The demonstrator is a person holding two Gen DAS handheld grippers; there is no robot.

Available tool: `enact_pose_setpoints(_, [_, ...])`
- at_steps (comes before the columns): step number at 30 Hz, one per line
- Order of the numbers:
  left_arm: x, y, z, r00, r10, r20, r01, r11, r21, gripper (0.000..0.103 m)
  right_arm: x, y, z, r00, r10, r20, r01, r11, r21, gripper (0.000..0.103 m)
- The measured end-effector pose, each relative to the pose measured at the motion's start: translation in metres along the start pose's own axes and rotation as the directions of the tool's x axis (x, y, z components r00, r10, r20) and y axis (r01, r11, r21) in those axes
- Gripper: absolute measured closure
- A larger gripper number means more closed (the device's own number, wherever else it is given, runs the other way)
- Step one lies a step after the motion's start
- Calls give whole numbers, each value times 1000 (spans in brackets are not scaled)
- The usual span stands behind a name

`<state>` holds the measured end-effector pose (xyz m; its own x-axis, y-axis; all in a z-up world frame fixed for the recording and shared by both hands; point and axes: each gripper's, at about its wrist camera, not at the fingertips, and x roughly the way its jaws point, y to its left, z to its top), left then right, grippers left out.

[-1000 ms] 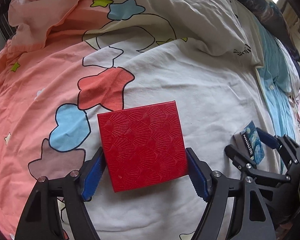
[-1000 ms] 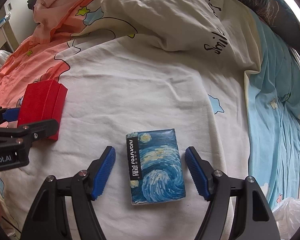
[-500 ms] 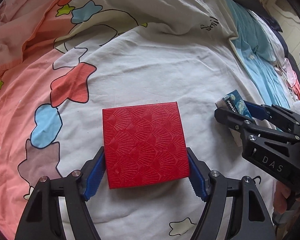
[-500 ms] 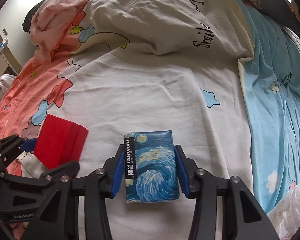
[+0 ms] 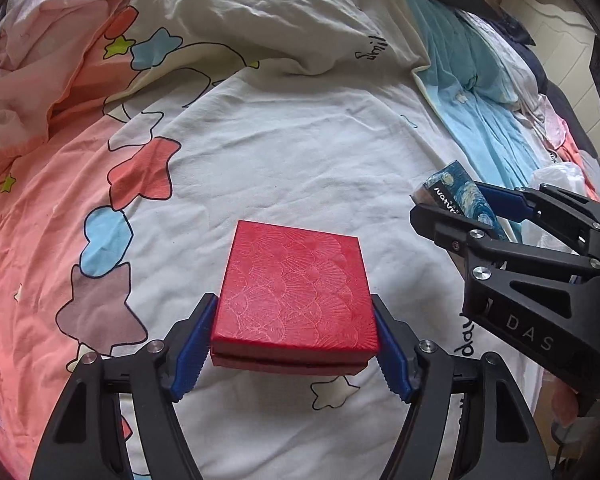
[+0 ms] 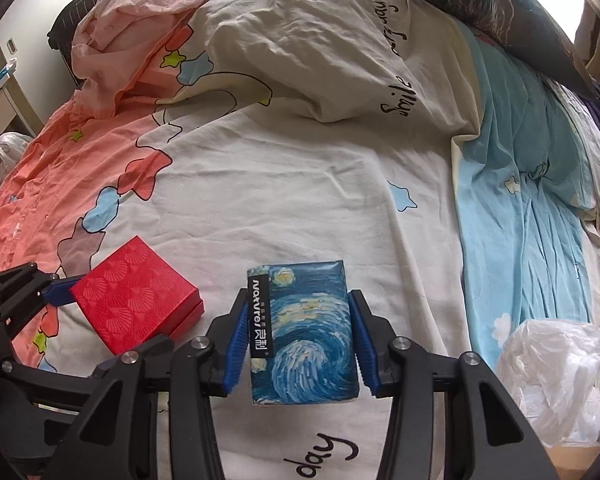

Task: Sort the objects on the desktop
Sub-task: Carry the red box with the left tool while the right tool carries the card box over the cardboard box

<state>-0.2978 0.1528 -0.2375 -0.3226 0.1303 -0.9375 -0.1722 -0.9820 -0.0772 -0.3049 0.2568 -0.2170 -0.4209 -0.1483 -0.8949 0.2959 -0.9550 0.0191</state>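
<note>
My left gripper (image 5: 294, 344) is shut on a red square box (image 5: 296, 294) with a shell pattern and holds it lifted above the bedsheet; the box also shows in the right wrist view (image 6: 134, 308). My right gripper (image 6: 298, 344) is shut on a blue tissue pack (image 6: 304, 334) with a starry swirl print and holds it raised. In the left wrist view the right gripper (image 5: 460, 208) and the tissue pack (image 5: 462, 200) are to the right of the red box.
A white bedsheet (image 6: 280, 168) with pink, blue and star patches covers the bed. A rumpled quilt (image 6: 300, 48) lies at the back. A light blue sheet (image 6: 520, 200) runs along the right. A white plastic bag (image 6: 552, 376) sits at the lower right.
Both grippers closed on their objects and lifted them off the sheet. The red box and tissue pack now hang above the bed, closer together.
</note>
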Motion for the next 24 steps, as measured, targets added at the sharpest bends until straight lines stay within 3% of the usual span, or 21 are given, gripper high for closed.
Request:
enact_pose_setpoints(7, [-76,8,-33,1000,1,20,-1,1000,22,29,-41,10,-3,1000,-3,25,2,999,33,59])
enact_pose_setpoints(24, [-176,-8,-65,996,-1,91,-5,997,72,29,-161,36,-35,995,-46,94,39,996,82,59])
